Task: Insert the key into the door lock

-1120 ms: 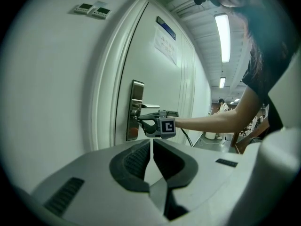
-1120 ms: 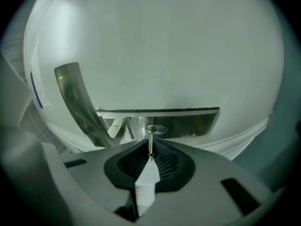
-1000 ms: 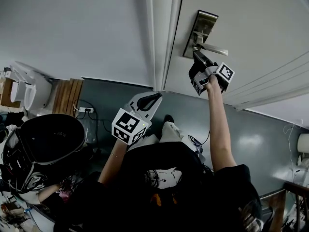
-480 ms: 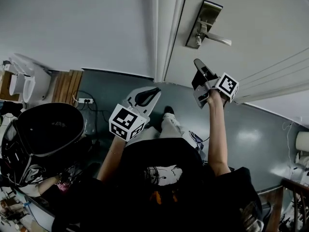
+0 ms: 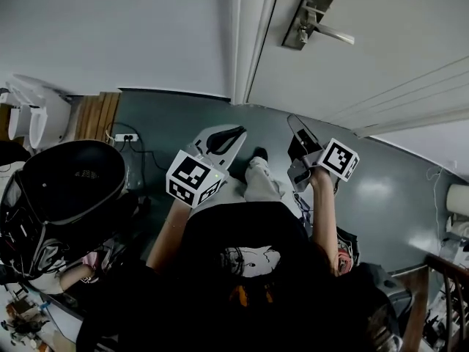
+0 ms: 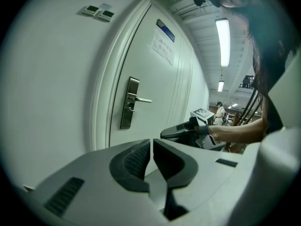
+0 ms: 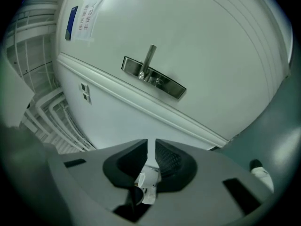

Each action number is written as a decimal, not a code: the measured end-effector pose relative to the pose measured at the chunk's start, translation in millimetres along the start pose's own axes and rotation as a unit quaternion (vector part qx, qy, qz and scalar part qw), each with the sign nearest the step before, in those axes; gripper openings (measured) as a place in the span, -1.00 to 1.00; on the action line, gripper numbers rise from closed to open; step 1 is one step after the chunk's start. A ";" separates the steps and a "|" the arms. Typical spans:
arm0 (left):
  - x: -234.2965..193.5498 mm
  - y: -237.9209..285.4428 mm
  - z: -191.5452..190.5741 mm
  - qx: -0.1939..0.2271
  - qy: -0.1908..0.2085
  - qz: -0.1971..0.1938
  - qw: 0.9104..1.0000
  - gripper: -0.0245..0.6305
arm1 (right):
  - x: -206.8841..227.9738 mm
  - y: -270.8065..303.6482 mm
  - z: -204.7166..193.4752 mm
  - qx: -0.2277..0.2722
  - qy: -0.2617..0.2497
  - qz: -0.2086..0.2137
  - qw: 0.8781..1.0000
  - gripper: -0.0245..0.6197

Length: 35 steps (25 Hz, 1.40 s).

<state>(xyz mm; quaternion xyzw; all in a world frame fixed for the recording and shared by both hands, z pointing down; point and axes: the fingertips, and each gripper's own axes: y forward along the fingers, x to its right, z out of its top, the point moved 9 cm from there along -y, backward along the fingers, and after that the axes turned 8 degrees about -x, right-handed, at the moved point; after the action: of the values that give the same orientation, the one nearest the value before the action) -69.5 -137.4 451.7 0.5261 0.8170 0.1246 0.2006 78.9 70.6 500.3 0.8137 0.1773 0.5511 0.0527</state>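
The white door carries a metal lock plate (image 5: 311, 9) with a lever handle (image 5: 333, 34), at the top of the head view. The plate (image 7: 153, 76) also shows in the right gripper view, and again (image 6: 128, 108) in the left gripper view. My right gripper (image 5: 294, 134) hangs well below the lock, away from the door. Its jaws stand a thin slit apart, pinched on a small white piece that I take for the key (image 7: 148, 180); no blade shows. My left gripper (image 5: 238, 132) sits lower left, its pads (image 6: 141, 157) closed together on nothing.
The door frame (image 5: 245, 42) runs left of the lock. A paper notice (image 6: 162, 44) hangs high on the door. A big black round object (image 5: 69, 189), a wooden panel (image 5: 91, 116) and a power strip (image 5: 124, 137) stand on the grey floor at left. A person (image 6: 219, 111) stands far off.
My right gripper has drawn back from right under the lever handle, down and away from the door. The left gripper has hardly moved.
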 end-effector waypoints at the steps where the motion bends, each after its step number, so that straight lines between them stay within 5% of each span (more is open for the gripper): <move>1: 1.4 -0.1 -2.9 -0.002 -0.003 -0.002 1.000 -0.85 | 0.7 -5.4 -5.6 -0.002 0.002 -0.004 1.000 -0.80; 23: 64.7 36.4 -13.3 -0.052 -0.018 -0.044 0.998 -0.85 | 11.5 -108.6 -22.1 0.012 -0.056 -0.066 0.996 -0.82; 35: 124.5 70.4 -7.0 -0.094 0.012 -0.073 0.993 -0.85 | 46.0 -198.5 -18.4 0.054 -0.061 -0.102 0.991 -0.84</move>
<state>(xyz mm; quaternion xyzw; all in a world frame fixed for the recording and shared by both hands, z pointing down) -61.3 5.1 462.7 0.4425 0.8402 0.1917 0.2481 31.5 269.4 492.0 0.8253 0.2855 0.4814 0.0752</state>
